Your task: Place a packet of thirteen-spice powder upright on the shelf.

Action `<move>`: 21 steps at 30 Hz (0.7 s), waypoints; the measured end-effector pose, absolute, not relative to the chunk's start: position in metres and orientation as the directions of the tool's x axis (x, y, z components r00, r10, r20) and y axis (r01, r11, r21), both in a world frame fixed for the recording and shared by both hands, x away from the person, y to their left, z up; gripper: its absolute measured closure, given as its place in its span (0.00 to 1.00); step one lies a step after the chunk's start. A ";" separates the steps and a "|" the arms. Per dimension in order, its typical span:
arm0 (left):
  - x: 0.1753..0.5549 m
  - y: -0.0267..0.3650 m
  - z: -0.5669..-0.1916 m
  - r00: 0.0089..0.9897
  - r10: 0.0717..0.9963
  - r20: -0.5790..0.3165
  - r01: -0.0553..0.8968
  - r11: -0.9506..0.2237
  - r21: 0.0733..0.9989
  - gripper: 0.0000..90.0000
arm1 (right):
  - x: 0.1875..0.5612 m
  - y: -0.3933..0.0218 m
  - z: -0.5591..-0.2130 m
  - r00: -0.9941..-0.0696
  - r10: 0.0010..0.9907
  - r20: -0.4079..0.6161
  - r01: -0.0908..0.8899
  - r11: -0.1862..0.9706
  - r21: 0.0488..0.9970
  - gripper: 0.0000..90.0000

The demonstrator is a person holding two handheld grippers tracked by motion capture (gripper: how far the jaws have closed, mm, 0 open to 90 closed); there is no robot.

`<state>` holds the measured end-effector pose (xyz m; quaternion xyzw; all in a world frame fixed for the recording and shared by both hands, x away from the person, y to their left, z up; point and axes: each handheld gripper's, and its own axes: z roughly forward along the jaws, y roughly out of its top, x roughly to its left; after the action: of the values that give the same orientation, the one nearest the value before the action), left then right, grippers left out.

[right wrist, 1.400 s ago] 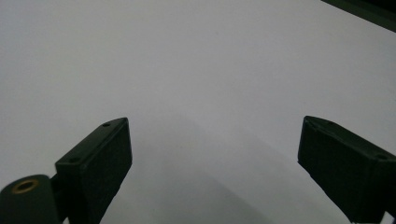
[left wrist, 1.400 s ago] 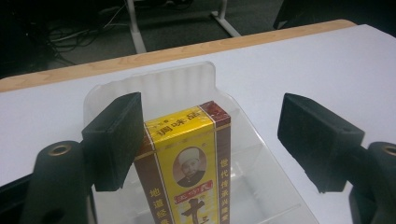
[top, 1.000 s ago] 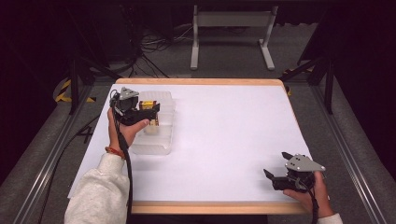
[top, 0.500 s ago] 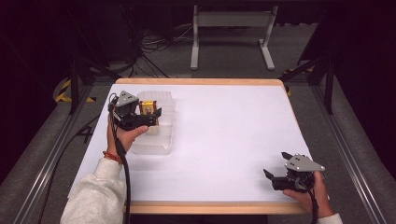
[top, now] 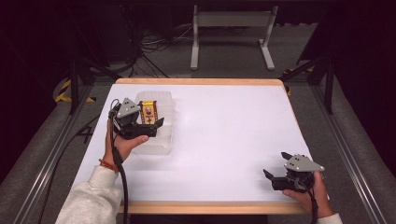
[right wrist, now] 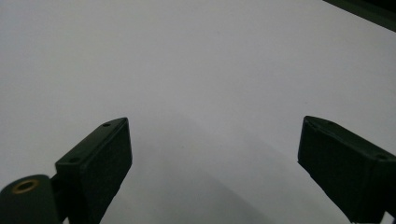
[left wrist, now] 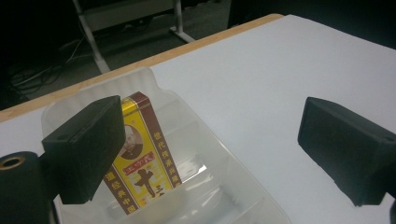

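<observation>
The left gripper [top: 158, 127] hovers over the clear tray [top: 164, 140] at the table's [top: 224, 140] far left, jaws apart, just closing slightly, gripping nothing. The yellow box [left wrist: 140, 158] stands tilted inside the tray. The right gripper [top: 270, 178] rests near right, jaws apart.

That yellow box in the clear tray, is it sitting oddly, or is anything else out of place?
The yellow box stands on end in the clear tray and leans to one side rather than lying flat. The left gripper, jaws just closing slightly, is open beside it, not holding it. Nothing looks spilled or damaged.
</observation>
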<state>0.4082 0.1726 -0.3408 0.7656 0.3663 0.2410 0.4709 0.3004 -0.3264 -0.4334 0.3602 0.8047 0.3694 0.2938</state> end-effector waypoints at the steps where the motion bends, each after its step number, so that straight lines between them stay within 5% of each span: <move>1: 0.406 0.172 -0.341 0.618 0.785 0.030 0.330 -0.294 0.897 0.10 | 0.300 -0.327 -0.433 -0.567 0.797 -0.206 0.363 0.467 0.806 0.12; 21: 0.359 0.163 -0.349 0.723 0.679 0.128 0.226 -0.407 0.885 0.10 | 0.299 -0.327 -0.430 -0.568 0.798 -0.200 0.353 0.456 0.817 0.12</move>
<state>0.3593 0.1628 -0.3495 0.8028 0.2821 0.2432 0.4656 0.2985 -0.3266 -0.4304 0.3593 0.8007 0.3780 0.2948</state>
